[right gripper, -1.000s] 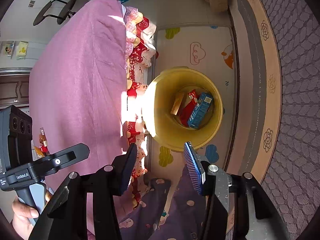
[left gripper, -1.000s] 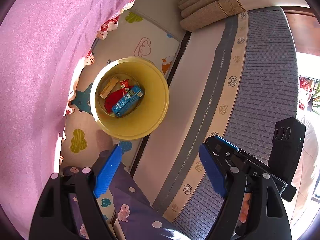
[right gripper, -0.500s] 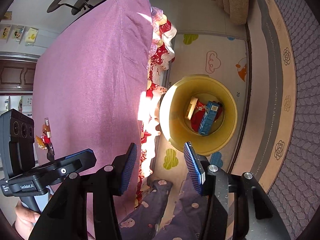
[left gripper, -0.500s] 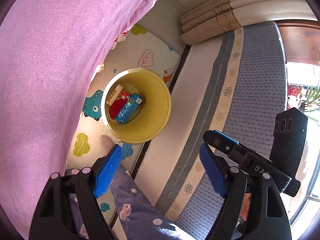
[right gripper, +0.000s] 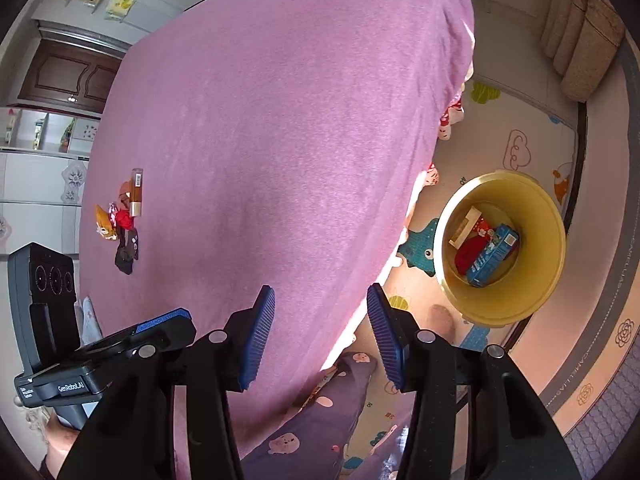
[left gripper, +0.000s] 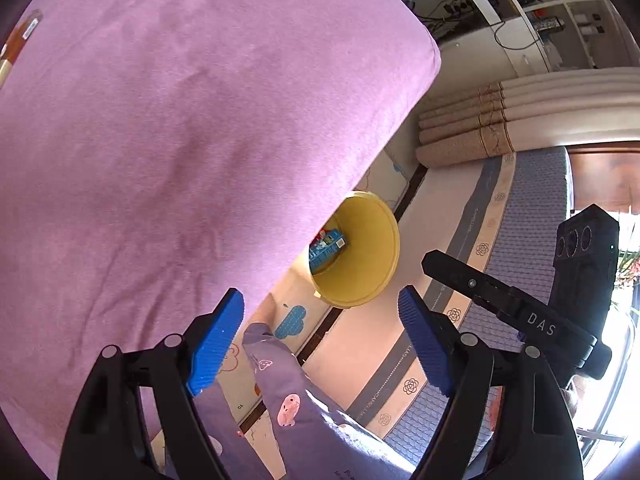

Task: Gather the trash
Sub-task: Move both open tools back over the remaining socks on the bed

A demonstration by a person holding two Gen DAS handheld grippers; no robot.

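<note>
From the left wrist view, I judge the job partly done: the yellow bin [left gripper: 360,256] on the play mat [left gripper: 292,320] already holds a blue carton [left gripper: 328,248], half hidden behind the edge of the pink-covered bench [left gripper: 180,140]. At the far left rim of this view something brown lies on the cloth, too cut off to name. My left tongs [left gripper: 320,340] stand spread wide with nothing between the blue pads, touching nothing, hanging over the bench edge and the mat. The right handset shows at the right side, over the patterned floor mattress [left gripper: 520,240]

From the right wrist view, the bin [right gripper: 500,252] shows more: the blue carton [right gripper: 494,254], a red wrapper [right gripper: 466,256] and a pale flat packet [right gripper: 462,230] lie at its bottom. What is left, as I read it, is a small cluster of wrappers [right gripper: 122,224] on the bench [right gripper: 280,120], well apart from the bin. My right tongs [right gripper: 320,332] are about half spread, empty, touching nothing, poised over the near bench edge. The left tongs [right gripper: 160,326] show at lower left, also empty
</note>
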